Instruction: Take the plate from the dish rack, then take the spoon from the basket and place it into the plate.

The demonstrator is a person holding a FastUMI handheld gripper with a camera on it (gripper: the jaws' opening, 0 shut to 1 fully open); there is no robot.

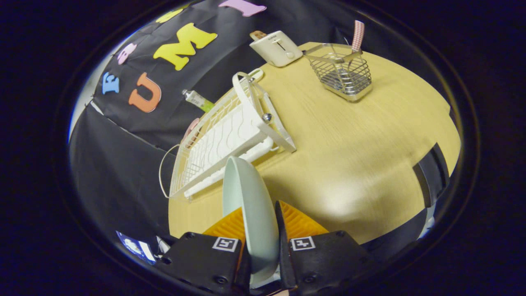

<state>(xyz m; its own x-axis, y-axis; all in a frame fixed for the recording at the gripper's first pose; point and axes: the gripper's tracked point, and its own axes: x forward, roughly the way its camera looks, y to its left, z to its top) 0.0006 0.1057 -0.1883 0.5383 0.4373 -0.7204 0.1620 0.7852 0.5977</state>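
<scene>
A pale green plate (250,205) stands on edge between my two orange fingers, and my gripper (258,213) is shut on its rim. It hangs over the wooden table (349,156), just in front of the white dish rack (228,135). Beyond the fingers, at the far side of the table, a wire basket (343,74) holds a spoon with a pink checked handle (357,36) sticking up out of it.
A white toaster (277,48) stands behind the rack near the basket. A small tube (198,100) lies by the rack's far edge against the black cloth wall. A dark strip (431,172) marks the table's near right edge.
</scene>
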